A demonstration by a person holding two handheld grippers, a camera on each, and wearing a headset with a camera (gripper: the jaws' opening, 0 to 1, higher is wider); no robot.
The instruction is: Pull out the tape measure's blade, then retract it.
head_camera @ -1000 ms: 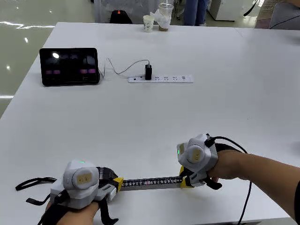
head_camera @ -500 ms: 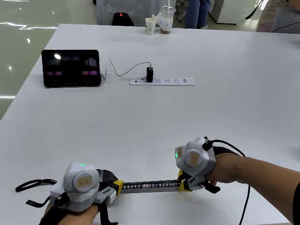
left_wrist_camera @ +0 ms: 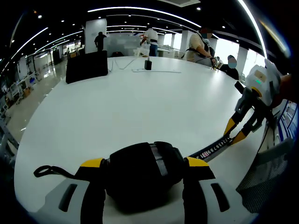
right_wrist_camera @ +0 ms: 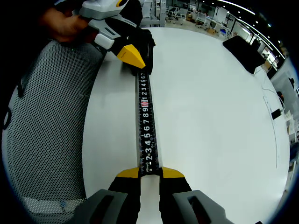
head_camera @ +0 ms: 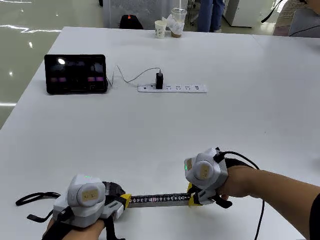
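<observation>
A black tape measure case (left_wrist_camera: 142, 170) sits between the yellow-tipped jaws of my left gripper (left_wrist_camera: 145, 165), which is shut on it near the table's front edge (head_camera: 116, 199). Its numbered blade (head_camera: 156, 199) runs right across the table to my right gripper (head_camera: 192, 200). That gripper is shut on the blade's end (right_wrist_camera: 148, 169), and the blade (right_wrist_camera: 145, 121) shows digits up to about 17. In the left gripper view the blade (left_wrist_camera: 212, 150) stretches toward the right gripper (left_wrist_camera: 236, 132). In the right gripper view the left gripper (right_wrist_camera: 133, 56) holds the case at the top.
A dark tablet (head_camera: 76, 73) stands at the far left. A white power strip (head_camera: 172, 88) with a black plug and cable lies mid-table. Paper cups (head_camera: 160, 28) sit at the far edge. A black strap (head_camera: 31, 199) trails left of the left gripper. A grey mesh chair back (right_wrist_camera: 44, 126) lies beside the table.
The right gripper has moved a little left, toward the left gripper, and the exposed blade is shorter. The left gripper has stayed in place on the case.
</observation>
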